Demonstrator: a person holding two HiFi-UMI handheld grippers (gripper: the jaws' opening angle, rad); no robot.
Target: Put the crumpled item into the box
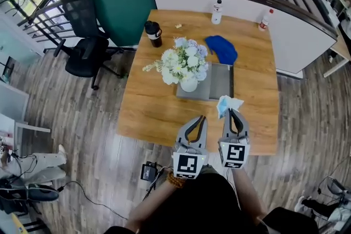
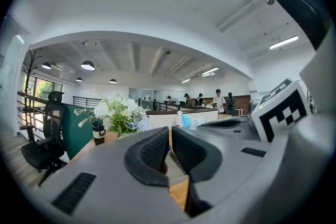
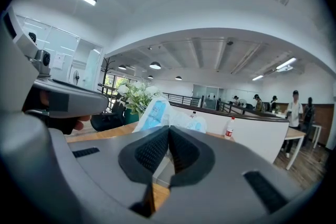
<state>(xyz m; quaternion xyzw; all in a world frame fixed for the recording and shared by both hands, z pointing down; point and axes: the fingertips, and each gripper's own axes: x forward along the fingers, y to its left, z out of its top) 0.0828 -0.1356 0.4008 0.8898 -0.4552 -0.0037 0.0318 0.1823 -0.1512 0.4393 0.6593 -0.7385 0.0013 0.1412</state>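
right gripper (image 1: 230, 113) clamped on white-blue crumpled item (image 1: 227, 103), held over worktop (image 1: 159, 108) just off near right corner of grey box (image 1: 221, 80). bulk sticking out past the tips toward the box, long axis lying across the jaws. left gripper (image 1: 202, 118) pressed together on nothing, just beside the right.

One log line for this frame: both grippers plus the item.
right gripper: shut on crumpled wrapper | left gripper: shut, empty | wrapper not yet in gray box
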